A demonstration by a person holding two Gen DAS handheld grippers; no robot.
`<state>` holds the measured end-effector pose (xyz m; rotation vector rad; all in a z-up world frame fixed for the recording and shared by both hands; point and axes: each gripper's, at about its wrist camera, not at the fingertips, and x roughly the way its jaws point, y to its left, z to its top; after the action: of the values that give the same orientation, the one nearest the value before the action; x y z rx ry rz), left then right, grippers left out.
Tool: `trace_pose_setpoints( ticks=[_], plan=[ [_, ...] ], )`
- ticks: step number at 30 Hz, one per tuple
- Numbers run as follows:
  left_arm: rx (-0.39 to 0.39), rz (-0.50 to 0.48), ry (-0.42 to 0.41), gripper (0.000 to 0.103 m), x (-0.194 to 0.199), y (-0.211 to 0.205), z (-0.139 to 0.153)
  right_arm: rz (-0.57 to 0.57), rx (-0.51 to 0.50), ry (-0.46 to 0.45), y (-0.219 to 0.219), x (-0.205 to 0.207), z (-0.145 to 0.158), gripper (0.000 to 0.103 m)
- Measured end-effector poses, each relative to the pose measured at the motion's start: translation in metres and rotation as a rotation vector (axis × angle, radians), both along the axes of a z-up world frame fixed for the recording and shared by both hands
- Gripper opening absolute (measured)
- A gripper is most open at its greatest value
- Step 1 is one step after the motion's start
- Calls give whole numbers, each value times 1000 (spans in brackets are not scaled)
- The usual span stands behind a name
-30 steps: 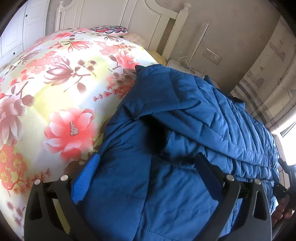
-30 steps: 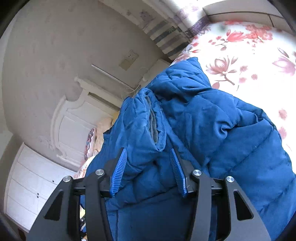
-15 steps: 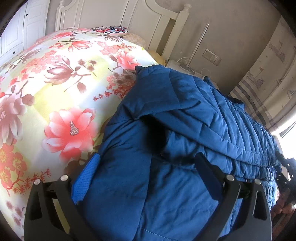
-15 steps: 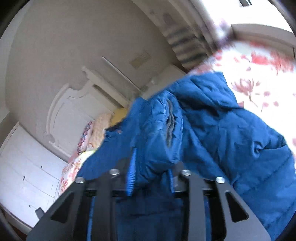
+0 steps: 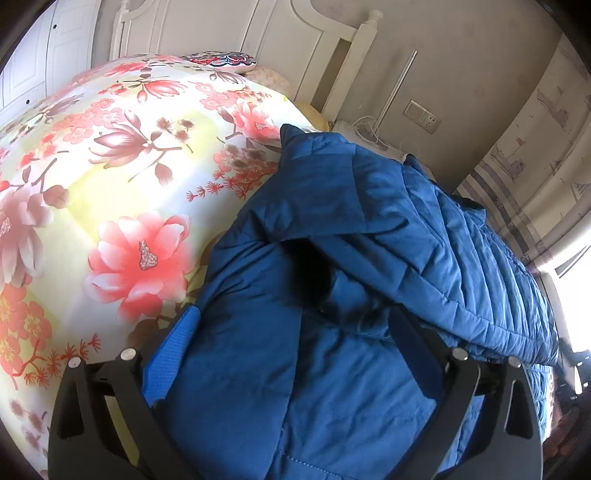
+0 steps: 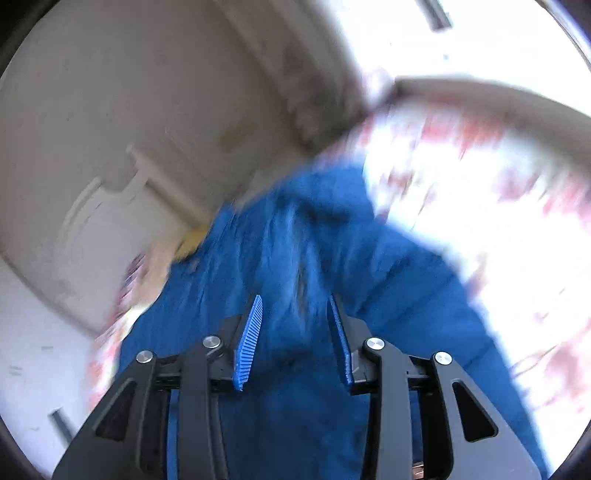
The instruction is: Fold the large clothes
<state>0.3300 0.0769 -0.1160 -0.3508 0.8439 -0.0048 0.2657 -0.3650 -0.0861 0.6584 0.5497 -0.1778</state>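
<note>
On the floral bedspread (image 5: 110, 177) lies the blue padded jacket (image 5: 369, 258), spread towards the headboard (image 5: 229, 33). My left gripper (image 5: 291, 354) stands wide, a thick bunch of jacket bulging between its fingers; I can't tell whether the pads truly pinch it. My right gripper (image 6: 295, 339) is blurred mid-swing, its jaws opening, blue cloth lying in the gap but neither pad pressing it. My read: anchor the left side firmly, get a proper bite on the right edge, and carry it over flat so the padding doesn't bunch.
</note>
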Motion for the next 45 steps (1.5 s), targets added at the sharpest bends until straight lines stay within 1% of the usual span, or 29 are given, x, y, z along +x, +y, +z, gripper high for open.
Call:
trace_pose_setpoints(
  ticks=[1, 2, 4, 6, 8, 9, 11, 13, 15, 16, 17, 19, 22, 23, 24, 25, 26, 27, 28, 30, 32, 34, 36, 38, 40, 41, 42, 43, 45],
  plan=[
    [-1, 0, -1, 101, 0, 0, 0, 13, -72, -39, 7, -2, 13, 34],
    [0, 0, 0, 101, 0, 1, 0, 37, -114, -47, 13, 1, 19, 34],
    [-1, 0, -1, 101, 0, 0, 0, 107, -239, -35, 36, 11, 31, 34],
    [-3, 0, -2, 101, 0, 1, 0, 153, -337, -19, 55, 21, 33, 34],
    [-6, 0, -3, 101, 0, 1, 0, 175, -399, 16, 69, 29, 31, 34],
    [-7, 1, -3, 101, 0, 1, 0, 177, -397, 25, 71, 31, 29, 34],
    [-7, 1, -3, 101, 0, 1, 0, 156, -333, 31, 63, 32, 24, 34],
    [-7, 1, -3, 101, 0, 1, 0, 109, -248, 24, 45, 28, 18, 42],
    [-6, 1, -3, 101, 0, 1, 0, 45, -148, 23, 17, 19, 8, 75],
    [-5, 1, -3, 101, 0, 1, 0, 32, -106, 25, 6, 17, 4, 81],
    [-4, 1, -2, 101, 0, 1, 0, 35, -77, 26, -1, 19, 0, 83],
    [-2, 1, -1, 101, 0, 1, 0, 93, -12, 23, -10, 25, -9, 83],
    [-6, 2, -3, 101, -1, 2, 0, 170, -1, 56, -5, 38, -19, 82],
    [-8, 2, -4, 101, -1, 1, 0, 202, -9, 82, 1, 44, -23, 70],
    [-10, 2, -4, 101, -1, 1, 0, 221, -19, 91, 8, 46, -25, 54],
    [-12, 2, -5, 101, -1, 1, 0, 225, -52, 77, 13, 44, -23, 47],
    [-12, 3, -6, 101, -1, 1, 0, 211, -82, 39, 16, 37, -18, 31],
    [-13, 3, -6, 101, -1, 1, 0, 203, -91, -10, 16, 30, -11, 25],
    [-12, 3, -6, 101, -1, 1, 0, 191, -95, -41, 15, 25, -5, 23],
    [-11, 3, -5, 101, -1, 1, 0, 157, -125, -56, 11, 18, 4, 22],
    [-8, 3, -4, 101, -1, 1, 0, 157, -118, -30, 8, 21, 2, 22],
    [-12, 3, -6, 101, -2, 2, 0, 136, -88, 20, 2, 25, -11, 23],
    [-18, 3, -8, 101, -2, 2, 0, 107, -48, 104, -5, 28, -28, 26],
    [-18, 4, -9, 101, -2, 2, 1, 77, -45, 108, -8, 21, -26, 29],
    [-15, 4, -7, 101, -2, 2, 1, 27, -97, 81, -7, 14, -11, 31],
    [-13, 4, -6, 101, -2, 2, 1, -4, -166, 45, -1, 8, 3, 35],
    [-11, 4, -6, 101, -2, 1, 0, -2, -210, 15, 5, 6, 12, 41],
    [-9, 4, -5, 101, -3, 2, 0, 31, -264, -14, 17, 7, 22, 45],
    [-11, 4, -6, 101, -2, 1, 0, 120, -357, 4, 41, 21, 29, 47]
  ],
)
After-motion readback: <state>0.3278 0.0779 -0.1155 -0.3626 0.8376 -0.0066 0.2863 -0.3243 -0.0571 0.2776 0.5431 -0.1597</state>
